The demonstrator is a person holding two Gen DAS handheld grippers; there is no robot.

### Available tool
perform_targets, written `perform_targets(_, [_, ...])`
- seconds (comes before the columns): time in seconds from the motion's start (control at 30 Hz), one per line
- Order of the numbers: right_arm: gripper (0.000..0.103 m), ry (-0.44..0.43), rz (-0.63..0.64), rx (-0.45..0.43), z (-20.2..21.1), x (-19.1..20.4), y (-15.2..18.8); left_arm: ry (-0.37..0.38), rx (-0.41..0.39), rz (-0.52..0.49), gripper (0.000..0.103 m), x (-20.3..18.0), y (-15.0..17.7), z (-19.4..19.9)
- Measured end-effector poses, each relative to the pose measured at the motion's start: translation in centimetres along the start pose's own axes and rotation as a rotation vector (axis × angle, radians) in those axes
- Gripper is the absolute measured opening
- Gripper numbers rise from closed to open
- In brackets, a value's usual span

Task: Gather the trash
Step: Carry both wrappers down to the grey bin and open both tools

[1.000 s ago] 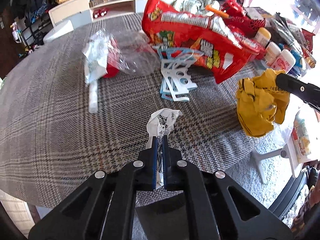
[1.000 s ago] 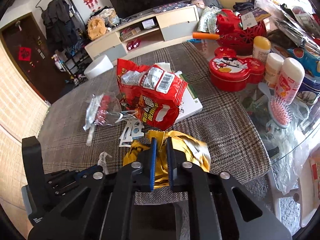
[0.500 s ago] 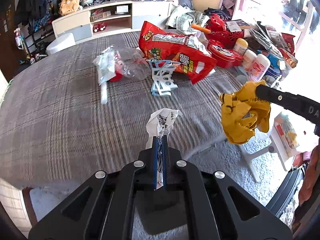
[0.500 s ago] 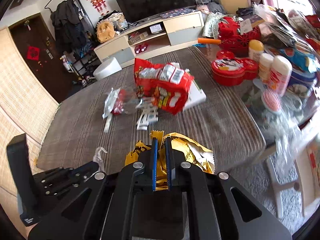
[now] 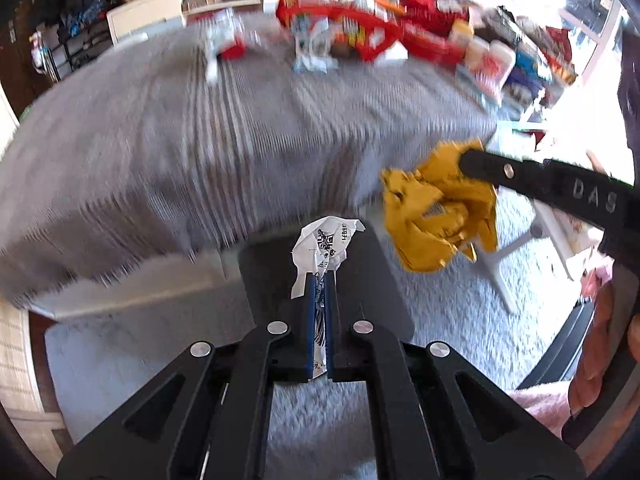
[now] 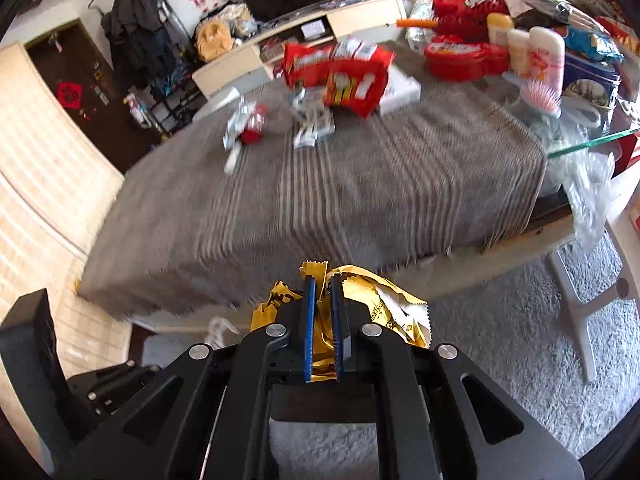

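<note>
My left gripper (image 5: 319, 280) is shut on a crumpled white printed wrapper (image 5: 326, 242) and holds it in the air, off the near edge of the table. My right gripper (image 6: 322, 282) is shut on a crumpled yellow foil wrapper (image 6: 380, 304), also off the table edge; the wrapper shows in the left wrist view (image 5: 438, 216) to the right of the white one. On the table lie a big red snack bag (image 6: 340, 72), a clear plastic bag with red inside (image 6: 248, 126) and white-blue plastic packaging (image 6: 312, 128).
The table (image 6: 320, 200) has a grey checked cloth. Red tins, bottles and a pink hairbrush (image 6: 536, 96) crowd its right end. A black flat object (image 5: 320, 280) lies below the left gripper over grey carpet (image 6: 500, 340). A white stool leg (image 6: 576, 304) stands at right.
Both grippers have pulled back and away from the table with their wrappers. The table now looks farther off and blurred, and the carpet is in view below.
</note>
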State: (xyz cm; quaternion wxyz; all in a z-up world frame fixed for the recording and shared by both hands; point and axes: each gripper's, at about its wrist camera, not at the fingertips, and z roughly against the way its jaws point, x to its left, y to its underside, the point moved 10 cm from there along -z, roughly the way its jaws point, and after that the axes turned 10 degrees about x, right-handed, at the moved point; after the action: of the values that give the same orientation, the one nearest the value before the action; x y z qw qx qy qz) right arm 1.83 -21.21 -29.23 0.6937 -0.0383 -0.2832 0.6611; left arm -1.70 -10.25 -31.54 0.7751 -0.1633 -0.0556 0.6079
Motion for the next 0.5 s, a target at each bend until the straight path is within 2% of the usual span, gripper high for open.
perform_targets(0.07, [0.009, 0.023, 0.016, 0.021, -1.3, 0.2, 1.1, -0.005, 0.028, 0.019, 0.003, 0.3, 1.3, -2.1])
perform_targets(0.27, [0.009, 0.021, -0.002, 0.105, -5.9, -0.2, 3.1, 0.013, 0.087, 0.066, 0.003, 1.7, 2.9, -6.7])
perform_targets(0.5, [0.009, 0.014, -0.045, 0.18, -10.9, -1.4, 4.0, 0.08, 0.146, 0.08, 0.004, 2.2, 3.3, -11.2])
